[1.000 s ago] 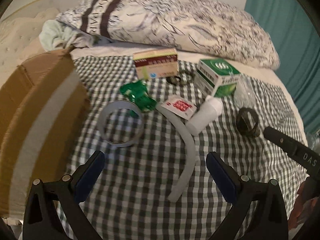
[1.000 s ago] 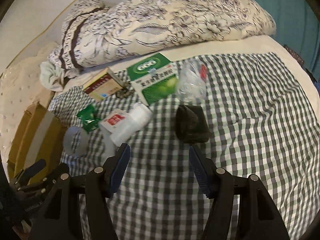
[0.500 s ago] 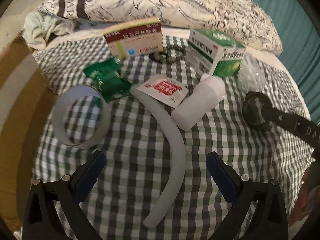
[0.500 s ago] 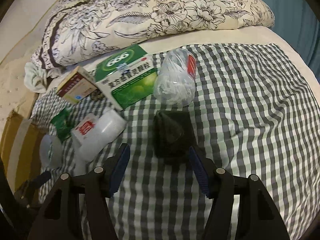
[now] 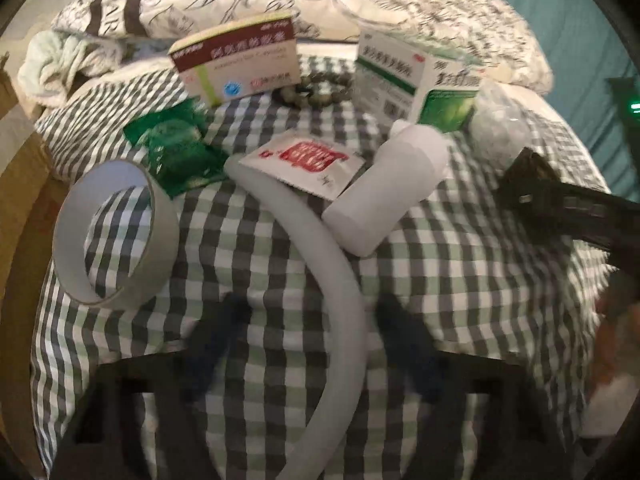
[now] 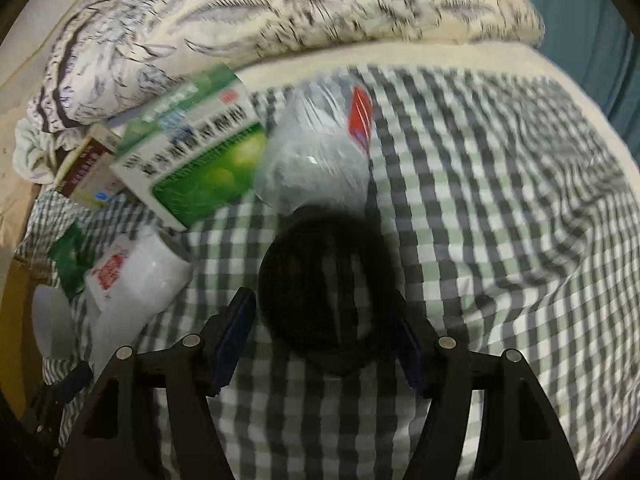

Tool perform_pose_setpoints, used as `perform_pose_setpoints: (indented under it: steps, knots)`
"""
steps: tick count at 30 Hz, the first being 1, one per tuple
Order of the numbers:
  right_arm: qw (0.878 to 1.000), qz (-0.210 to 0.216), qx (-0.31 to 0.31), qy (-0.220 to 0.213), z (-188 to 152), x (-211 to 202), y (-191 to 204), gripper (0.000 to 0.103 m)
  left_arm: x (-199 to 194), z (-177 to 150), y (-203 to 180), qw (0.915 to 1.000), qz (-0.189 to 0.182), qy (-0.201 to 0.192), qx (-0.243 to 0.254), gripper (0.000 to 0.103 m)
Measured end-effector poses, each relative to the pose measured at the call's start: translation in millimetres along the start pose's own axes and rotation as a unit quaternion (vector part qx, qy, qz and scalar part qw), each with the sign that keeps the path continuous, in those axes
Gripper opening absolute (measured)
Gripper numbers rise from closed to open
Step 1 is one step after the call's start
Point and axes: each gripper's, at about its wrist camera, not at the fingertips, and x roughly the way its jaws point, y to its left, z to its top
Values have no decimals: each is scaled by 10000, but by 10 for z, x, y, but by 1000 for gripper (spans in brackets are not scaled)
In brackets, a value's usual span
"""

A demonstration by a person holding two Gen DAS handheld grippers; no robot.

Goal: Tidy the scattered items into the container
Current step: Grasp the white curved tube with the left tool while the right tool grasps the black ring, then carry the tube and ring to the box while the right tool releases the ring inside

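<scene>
The left gripper, jaws closing, is set astride the headband; the right gripper (opening) flanks the black roll, checked cloth bare beyond.

Scene set on a bed. Green, grey and white checked cloth spread over a cream sheet; the sheet shows bare beyond the cloth's far edge and on the right. Cloth slightly rumpled. Large floral-print duvet, cream with dark line-drawn flowers, bunched along the far side; dark stripes on its left end. Pale crumpled fabric lies at its left corner. Teal curtain or wall at upper right. Pale plain wall at upper left. Lighting dim and warm, both views motion-blurred.
</scene>
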Motion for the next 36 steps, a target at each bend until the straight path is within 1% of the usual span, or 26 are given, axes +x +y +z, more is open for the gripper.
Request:
perform_pose_setpoints:
  steps: [2, 4, 5, 6, 7, 9, 10, 13, 17, 23, 27, 33, 36]
  knots:
    - [10000, 16, 18, -26, 5, 27, -15, 66, -25, -2, -1, 9999, -53, -18, 98, 26]
    - [9999, -73, 5, -101, 9, 10, -18, 54, -64, -11, 3, 9999, -114, -29, 116, 18]
    - [9998, -124, 44, -113, 6, 1, -37, 40, -88, -13, 1, 9999, -113, -39, 115, 16]
    - [9999, -98, 71, -103, 9, -3, -59, 34, -109, -13, -4, 9999, -106, -46, 124, 16]
    - [9999, -13, 127, -103, 5, -21, -95, 33, -134, -15, -5, 9998, -99, -61, 130, 15]
    - [9996, 117, 231, -133, -13, -74, -153, 28, -192, -12, 2, 9998, -105, -101, 106, 14]
    - [9994, 146, 252, -173, -30, -116, -169, 27, -218, -15, 6, 9998, -105, -118, 90, 13]
    - [9991, 157, 238, -301, -78, -241, -187, 27, -315, -20, 4, 9998, -98, -182, 38, 13]
    - [9991, 182, 187, -325, -186, -393, -144, 27, -435, -27, -12, 9996, -122, -253, 14, 13]
    - [9986, 331, 25, -400, -401, -677, -85, 27, -685, -56, -12, 9987, -187, -473, -34, 13]
    - [9974, 464, -103, -550, -456, -910, 25, 27, -870, -43, 2, 9976, -221, -653, -81, 13]
    - [9937, 666, -282, -852, -510, -1304, 241, 27, -1218, -39, 76, 9950, -192, -967, -155, 13]
    - [9916, 794, -397, -937, -561, -1480, 359, 27, -1384, -40, 121, 9936, -163, -1095, -204, 13]
